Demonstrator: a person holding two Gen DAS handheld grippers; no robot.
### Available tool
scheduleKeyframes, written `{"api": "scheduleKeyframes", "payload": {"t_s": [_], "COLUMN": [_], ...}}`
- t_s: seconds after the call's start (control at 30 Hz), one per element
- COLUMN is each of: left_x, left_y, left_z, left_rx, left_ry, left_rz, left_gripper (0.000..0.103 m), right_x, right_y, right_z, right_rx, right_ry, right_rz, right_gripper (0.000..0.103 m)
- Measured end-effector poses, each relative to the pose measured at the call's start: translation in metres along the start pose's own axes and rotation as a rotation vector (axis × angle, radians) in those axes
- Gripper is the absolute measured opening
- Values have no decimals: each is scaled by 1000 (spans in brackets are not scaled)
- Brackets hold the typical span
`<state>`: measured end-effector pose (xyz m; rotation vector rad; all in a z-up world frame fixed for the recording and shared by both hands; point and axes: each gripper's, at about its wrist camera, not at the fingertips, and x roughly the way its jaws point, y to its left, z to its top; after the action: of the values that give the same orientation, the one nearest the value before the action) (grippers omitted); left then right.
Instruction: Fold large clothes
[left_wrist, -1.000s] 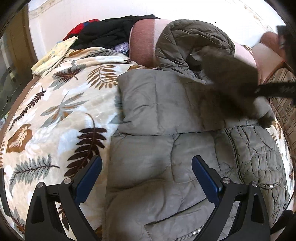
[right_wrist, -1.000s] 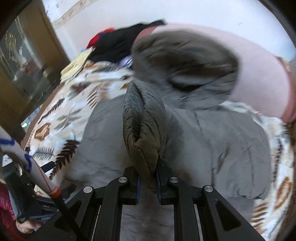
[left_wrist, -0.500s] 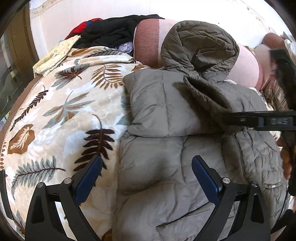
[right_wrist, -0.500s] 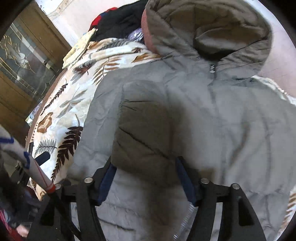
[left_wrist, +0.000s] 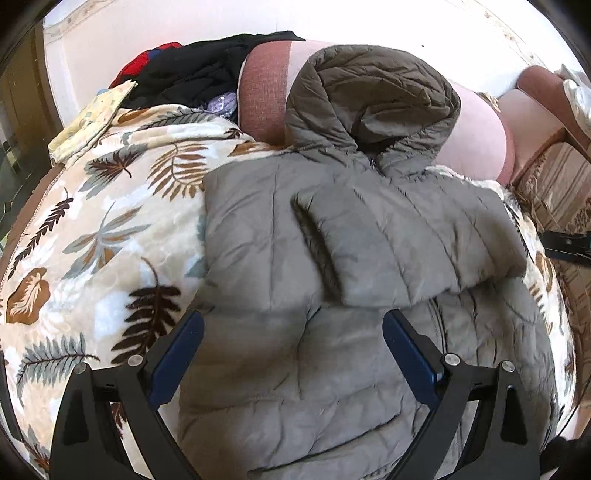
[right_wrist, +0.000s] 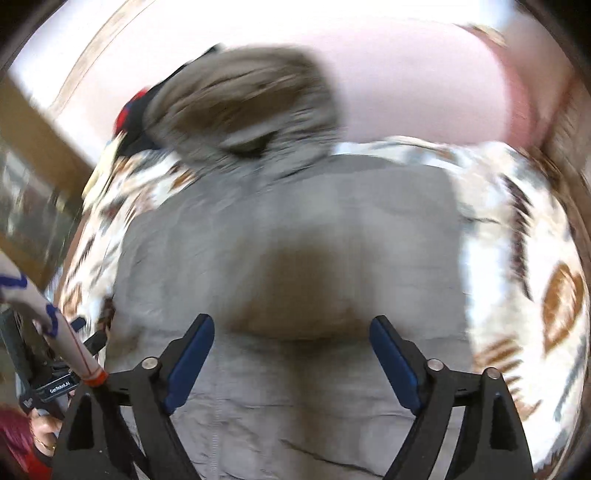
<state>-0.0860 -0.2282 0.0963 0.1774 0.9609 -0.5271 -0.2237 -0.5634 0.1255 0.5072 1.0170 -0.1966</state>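
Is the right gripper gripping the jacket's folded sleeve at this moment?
Apart. In the right wrist view the right gripper has just opened; its blue pads stand wide with gaps either side of the sleeve on the jacket.

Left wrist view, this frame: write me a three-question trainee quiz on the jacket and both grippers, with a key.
1. True or false: the sleeve lies folded across the chest of the grey hooded puffer jacket.
2. The hood rests against: A) a pink cushion B) a wooden chair C) the floor.
3. Fill in: the left gripper and the right gripper both have their jaws ____, with nothing pinched.

Key: 1 true. 2 A. 3 open; the right one's jaws have just been opening and it grips no fabric, while the jacket lies on the leaf-print blanket.
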Motion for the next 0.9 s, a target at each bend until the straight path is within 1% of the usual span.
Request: {"api": "scheduleKeyframes", "payload": {"t_s": [0.03, 0.13, 0.17, 0.2, 0.23, 0.3, 0.43, 0.47, 0.57, 0.63, 0.67, 0.7, 0.73, 0.77, 0.8, 0.83, 0.9], "left_x": [0, -1, -1, -1, -1, -2, 3, 3, 5, 7, 8, 10, 12, 16, 21, 26, 37], "left_y": [-1, -6, -9, -9, -10, -11, -11, -11, -11, -13, -15, -16, -17, -18, -18, -19, -18], "left_z": [1, -3, -6, -8, -11, -17, -20, -19, -16, -14, -12, -11, -9, -6, -2, 2, 12], "left_rx": [-2, 6, 16, 22, 29, 39, 55, 52, 45, 47, 50, 52, 55, 60, 62, 62, 51], "left_ry": [-3, -6, -3, -1, 2, 3, 20, 20, 20, 20, 18, 18, 19, 19, 21, 23, 30], "left_rz": [-1, 7, 19, 24, 31, 37, 50, 49, 36, 32, 27, 23, 19, 16, 16, 17, 16], "left_gripper": [97, 97, 97, 97, 97, 97, 97, 97, 97, 97, 97, 97, 97, 97, 97, 97, 97], "right_x": [-5, -11, -7, -1, 11, 24, 35, 35, 29, 27, 25, 23, 17, 12, 9, 9, 14], "right_y": [-20, -68, -90, -103, -118, -128, -136, -136, -129, -126, -126, -125, -116, -107, -90, -82, -76], "right_z": [3, 9, 8, 7, 5, 0, -7, -7, -3, -1, -1, -1, 2, 3, 4, 4, 4], "right_rx": [44, 198, 287, 337, 393, 448, 508, 516, 493, 486, 475, 450, 366, 278, 144, 89, 78], "right_ry": [-2, -15, -26, -20, 9, 33, 36, 38, 36, 36, 34, 33, 29, 21, 2, -2, 19], "right_rz": [18, 142, 203, 250, 282, 273, 349, 373, 352, 372, 349, 295, 124, -21, -176, -198, -169], "right_gripper": [93, 94, 95, 95, 95, 95, 95, 95, 95, 95, 95, 95, 95, 96, 96, 96, 95]}}
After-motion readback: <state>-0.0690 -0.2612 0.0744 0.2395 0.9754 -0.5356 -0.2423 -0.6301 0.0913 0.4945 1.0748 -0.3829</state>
